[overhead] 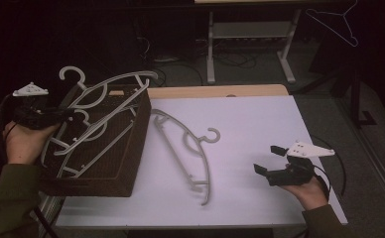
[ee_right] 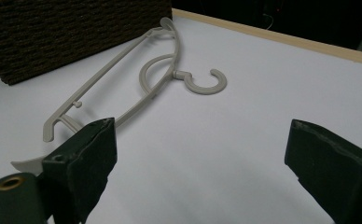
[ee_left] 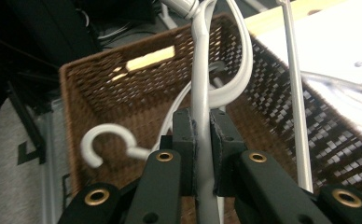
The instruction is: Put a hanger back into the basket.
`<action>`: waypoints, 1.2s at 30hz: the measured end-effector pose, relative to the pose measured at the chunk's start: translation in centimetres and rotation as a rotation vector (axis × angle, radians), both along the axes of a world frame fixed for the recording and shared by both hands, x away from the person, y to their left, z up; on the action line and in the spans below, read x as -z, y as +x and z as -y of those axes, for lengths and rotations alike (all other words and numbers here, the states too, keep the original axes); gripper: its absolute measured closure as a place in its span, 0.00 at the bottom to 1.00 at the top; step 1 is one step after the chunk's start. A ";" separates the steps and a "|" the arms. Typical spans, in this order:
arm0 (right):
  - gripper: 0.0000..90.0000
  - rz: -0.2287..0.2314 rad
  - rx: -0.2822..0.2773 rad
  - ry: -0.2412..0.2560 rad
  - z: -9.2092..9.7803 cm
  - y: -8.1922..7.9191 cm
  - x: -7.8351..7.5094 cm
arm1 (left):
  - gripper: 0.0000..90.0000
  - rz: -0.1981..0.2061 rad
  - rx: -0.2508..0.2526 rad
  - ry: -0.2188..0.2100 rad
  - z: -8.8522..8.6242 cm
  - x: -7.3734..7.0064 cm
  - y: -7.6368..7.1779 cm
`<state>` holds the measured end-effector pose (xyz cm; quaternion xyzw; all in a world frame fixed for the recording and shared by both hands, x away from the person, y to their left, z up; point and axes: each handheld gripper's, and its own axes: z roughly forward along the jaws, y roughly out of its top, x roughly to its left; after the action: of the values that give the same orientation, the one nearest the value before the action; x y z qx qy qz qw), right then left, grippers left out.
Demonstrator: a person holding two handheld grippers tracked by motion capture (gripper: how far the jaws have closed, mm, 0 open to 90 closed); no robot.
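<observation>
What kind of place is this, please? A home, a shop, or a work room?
Probably a work room or lab, not a home: a plain white table, the metal legs of another bench behind it, and loose cables on the grey floor.

Right gripper [ee_right: 202,163] low over white table [ee_right: 263,93], jaws wide apart, nothing between pads. Grey hanger [ee_right: 137,88] flat on table ahead, hook toward right, one end just beyond left jaw. Brown basket [ee_right: 67,32] at upper left, hanger's far end close to its wall. Table's wood edge [ee_right: 281,39] behind.
</observation>
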<state>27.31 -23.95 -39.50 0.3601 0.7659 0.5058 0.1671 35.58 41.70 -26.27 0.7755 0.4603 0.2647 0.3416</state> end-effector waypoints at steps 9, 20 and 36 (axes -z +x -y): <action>0.10 -0.005 -0.001 -0.005 -0.1 0.1 0.1 | 0.92 -0.028 -0.046 0.045 -1.8 1.7 0.0; 0.10 -0.008 0.001 -0.005 -0.1 0.1 0.1 | 0.92 -0.050 -0.065 0.060 -3.4 3.0 0.2; 0.10 -0.007 0.001 -0.006 -0.2 0.1 0.1 | 0.90 -0.142 -0.047 0.076 -2.9 6.7 1.6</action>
<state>27.41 -23.79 -39.59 0.3616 0.7679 0.5021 0.1657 37.16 44.58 -32.93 0.7937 0.4911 0.2342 0.2721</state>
